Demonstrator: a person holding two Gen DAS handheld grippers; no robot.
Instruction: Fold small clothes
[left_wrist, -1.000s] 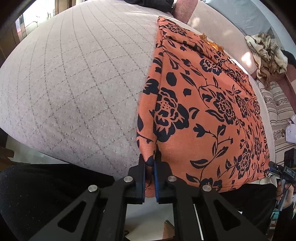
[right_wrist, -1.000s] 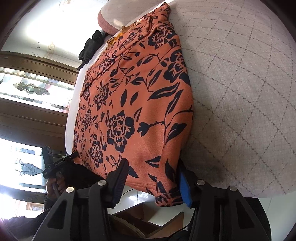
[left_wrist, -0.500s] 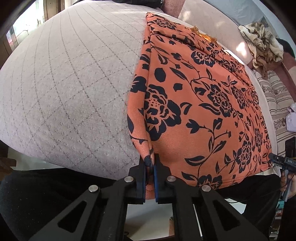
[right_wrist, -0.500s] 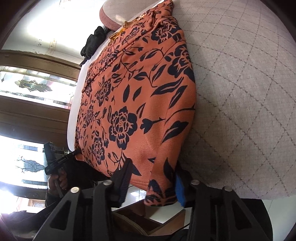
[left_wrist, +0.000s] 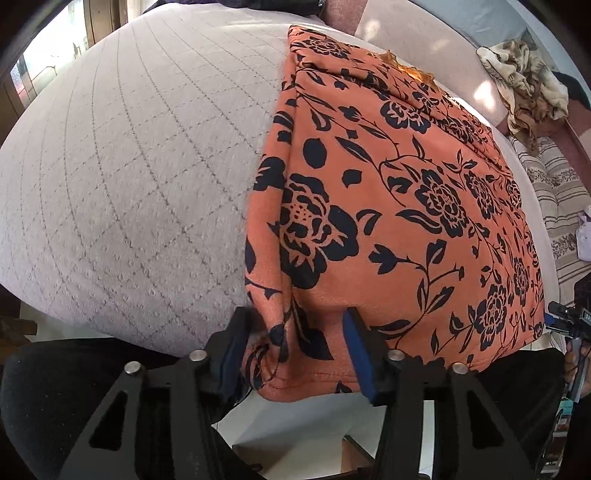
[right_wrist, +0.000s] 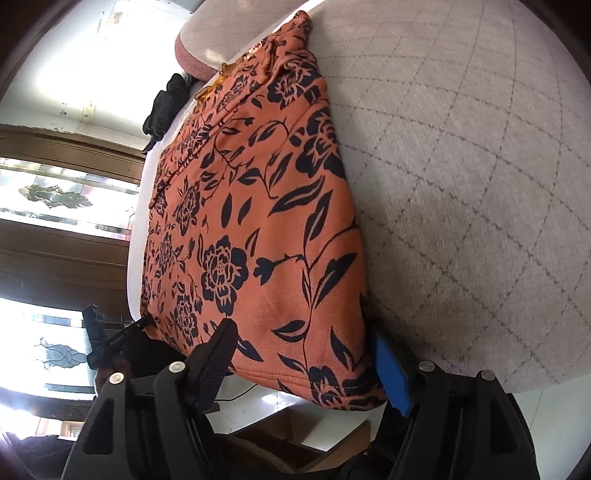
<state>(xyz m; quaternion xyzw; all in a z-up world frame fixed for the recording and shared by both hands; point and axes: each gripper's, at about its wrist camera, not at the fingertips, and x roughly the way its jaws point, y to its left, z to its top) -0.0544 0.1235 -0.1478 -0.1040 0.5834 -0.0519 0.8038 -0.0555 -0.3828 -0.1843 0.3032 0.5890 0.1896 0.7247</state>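
Note:
An orange garment with a dark floral print (left_wrist: 406, 206) lies flat on the grey quilted surface (left_wrist: 129, 177), and its near hem hangs a little over the front edge. My left gripper (left_wrist: 295, 350) is opening. The garment's near left corner sits loose and crumpled between the blue-padded fingers (left_wrist: 360, 354). In the right wrist view the same garment (right_wrist: 258, 221) stretches away from me. My right gripper (right_wrist: 304, 360) is also opening, and the other near corner lies slack between its fingers (right_wrist: 391, 369), which do not pinch it.
A crumpled beige cloth (left_wrist: 524, 85) and striped bedding (left_wrist: 554, 192) lie beyond the garment's far side. Dark clothing (right_wrist: 166, 107) and a pink-edged cushion (right_wrist: 192, 51) are at the far end. A wooden cabinet with glass panels (right_wrist: 55, 192) stands alongside. Pale floor shows below the edge.
The left jaws were pinched shut on the garment's corner and have now spread, letting it go. The right jaws narrowed on the other corner, then widened again. The garment still lies flat.

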